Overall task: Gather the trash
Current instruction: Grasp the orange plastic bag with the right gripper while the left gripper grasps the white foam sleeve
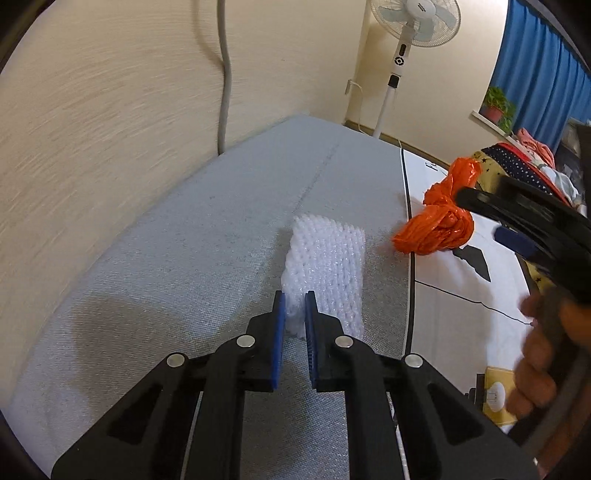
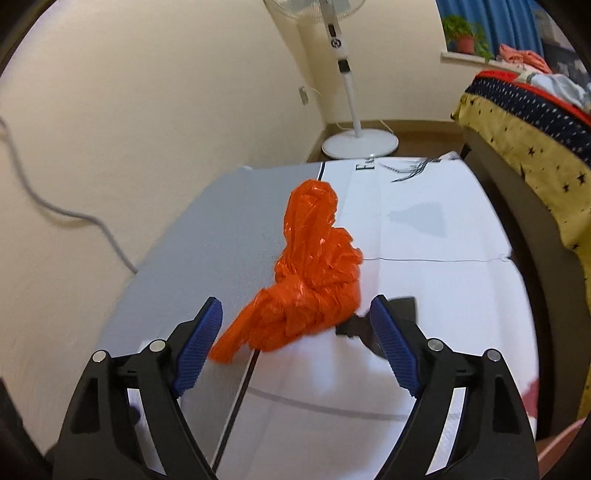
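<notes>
A white foam net sleeve (image 1: 327, 273) lies on the grey cloth (image 1: 184, 258). My left gripper (image 1: 294, 299) is shut on its near edge, blue pads pinching it. A crumpled orange plastic bag (image 2: 308, 273) lies across the seam between the grey cloth and a white printed sheet (image 2: 424, 280). My right gripper (image 2: 297, 308) is open, its fingers on either side of the bag's near end, not touching it. In the left wrist view the orange bag (image 1: 439, 218) lies right of the foam, with the right gripper (image 1: 480, 218) beside it.
A wall (image 1: 92, 110) with a grey cable (image 1: 225, 74) runs along the left. A white standing fan (image 2: 351, 92) stands beyond the surface. A bed with a yellow star cover (image 2: 524, 140) is on the right, a potted plant (image 2: 463, 35) behind it.
</notes>
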Action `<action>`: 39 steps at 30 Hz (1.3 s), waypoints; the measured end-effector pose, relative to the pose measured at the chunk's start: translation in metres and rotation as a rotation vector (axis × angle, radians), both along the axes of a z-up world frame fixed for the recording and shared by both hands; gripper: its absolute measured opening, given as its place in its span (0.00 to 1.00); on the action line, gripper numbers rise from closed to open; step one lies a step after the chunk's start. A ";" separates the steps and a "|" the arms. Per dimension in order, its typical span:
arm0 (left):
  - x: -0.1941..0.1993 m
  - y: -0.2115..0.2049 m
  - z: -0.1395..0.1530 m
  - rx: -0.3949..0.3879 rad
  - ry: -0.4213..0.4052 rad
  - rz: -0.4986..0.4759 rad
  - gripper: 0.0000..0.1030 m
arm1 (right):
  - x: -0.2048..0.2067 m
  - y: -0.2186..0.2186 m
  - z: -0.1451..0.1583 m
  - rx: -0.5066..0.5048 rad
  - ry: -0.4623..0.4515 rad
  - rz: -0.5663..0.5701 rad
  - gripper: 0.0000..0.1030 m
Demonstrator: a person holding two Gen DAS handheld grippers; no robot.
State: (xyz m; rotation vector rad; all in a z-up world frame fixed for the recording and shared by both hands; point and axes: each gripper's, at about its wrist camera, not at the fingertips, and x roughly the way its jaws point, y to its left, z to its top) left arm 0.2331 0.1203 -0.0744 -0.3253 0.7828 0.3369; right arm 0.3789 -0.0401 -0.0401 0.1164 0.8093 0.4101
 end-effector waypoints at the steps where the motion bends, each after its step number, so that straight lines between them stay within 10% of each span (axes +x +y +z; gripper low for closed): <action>1: 0.000 0.000 -0.001 -0.001 0.002 -0.003 0.10 | 0.005 0.002 -0.002 -0.001 0.005 -0.008 0.81; 6: 0.000 0.002 -0.003 0.000 0.005 -0.004 0.10 | 0.022 0.012 -0.019 0.003 0.070 -0.039 0.80; 16: -0.003 0.000 -0.002 -0.002 0.006 -0.015 0.10 | 0.010 0.011 -0.019 -0.005 0.071 -0.007 0.44; 39: -0.049 -0.060 0.050 0.058 -0.099 -0.168 0.10 | -0.174 -0.116 0.068 -0.041 -0.094 -0.062 0.42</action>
